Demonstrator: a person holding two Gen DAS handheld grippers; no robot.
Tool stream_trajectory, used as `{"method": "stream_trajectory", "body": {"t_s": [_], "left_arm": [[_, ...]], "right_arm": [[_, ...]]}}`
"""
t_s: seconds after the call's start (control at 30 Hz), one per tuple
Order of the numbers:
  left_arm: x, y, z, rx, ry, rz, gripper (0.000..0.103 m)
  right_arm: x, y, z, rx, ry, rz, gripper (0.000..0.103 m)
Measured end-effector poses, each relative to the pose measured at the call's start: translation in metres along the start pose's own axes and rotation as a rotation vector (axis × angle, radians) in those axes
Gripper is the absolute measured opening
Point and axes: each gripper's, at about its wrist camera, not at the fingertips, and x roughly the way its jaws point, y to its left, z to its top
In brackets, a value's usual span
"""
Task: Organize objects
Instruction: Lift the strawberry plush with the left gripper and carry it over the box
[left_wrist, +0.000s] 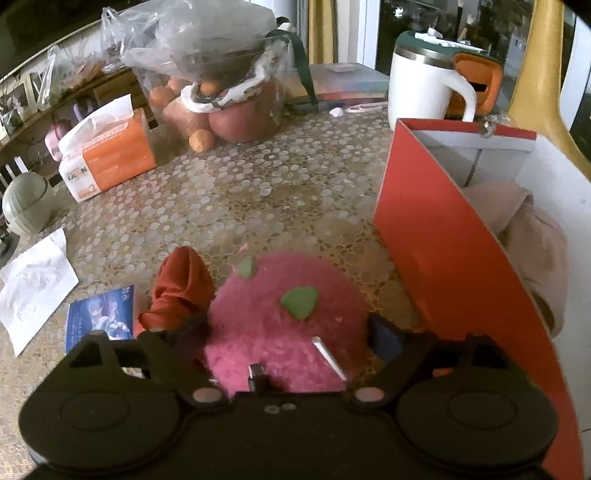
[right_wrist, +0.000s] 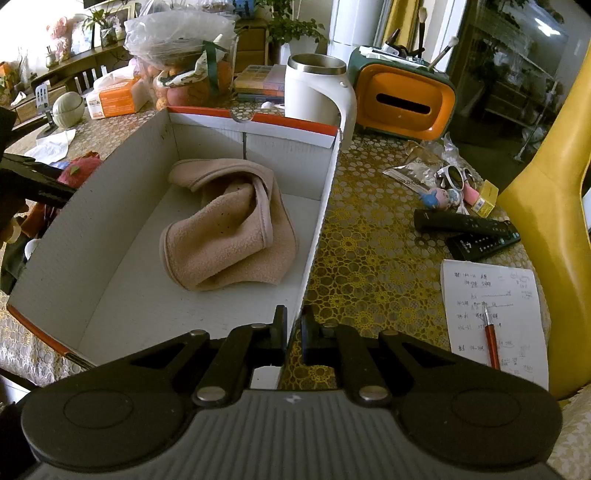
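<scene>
Left gripper (left_wrist: 284, 339) clamps pink plush (left_wrist: 284, 325) above table (left_wrist: 258, 192), just left of box (left_wrist: 443, 236). Right gripper (right_wrist: 293, 328) pinches box's right wall (right_wrist: 317, 236); beige cloth (right_wrist: 229, 229) lies inside.

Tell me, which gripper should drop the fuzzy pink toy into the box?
Probably the left. The left gripper is already closed around the pink plush toy, right beside the box. The right gripper is busy pinching the box wall, likely steadying it.

The lace-covered table (right_wrist: 369, 229) carries a red box (right_wrist: 317, 229), white mug (right_wrist: 314, 92), remotes (right_wrist: 465, 225) and notepaper (right_wrist: 495, 314).
</scene>
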Motion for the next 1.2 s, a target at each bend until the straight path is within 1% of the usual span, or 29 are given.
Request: {"method": "stream_trajectory", "body": {"t_s": [0.13,0.23,0.37,0.47,0.57,0.67,0.77,0.93,1.2], "left_arm": [[-0.004,0.001,0.002,-0.013,-0.007,0.001,0.075],[-0.011,0.005,0.004,-0.035,-0.025,-0.001,0.072],[-0.029,0.015,0.010,-0.089,-0.075,-0.001,0.072],[-0.047,0.022,0.016,-0.123,-0.112,-0.020,0.072],[-0.067,0.023,0.024,-0.132,-0.145,-0.027,0.072],[-0.088,0.020,0.032,-0.124,-0.181,-0.055,0.072],[-0.106,0.010,0.039,-0.097,-0.201,-0.082,0.072],[-0.128,-0.023,0.046,-0.013,-0.220,-0.138,0.072],[-0.133,-0.085,0.047,0.110,-0.203,-0.226,0.072]], "right_arm": [[0.000,0.000,0.000,0.000,0.000,0.000,0.006],[0.000,0.000,-0.001,0.002,-0.002,-0.001,0.006],[0.000,-0.001,-0.002,0.004,-0.005,-0.002,0.006],[0.000,-0.001,-0.002,0.004,-0.005,-0.003,0.007],[0.000,-0.001,-0.002,0.007,-0.005,-0.002,0.007],[-0.001,-0.001,-0.001,0.016,-0.005,-0.002,0.007],[-0.001,-0.001,0.000,0.021,-0.006,0.000,0.007],[-0.001,-0.003,-0.001,0.031,-0.006,0.007,0.007],[-0.001,-0.004,-0.001,0.033,-0.009,0.005,0.007]]}}
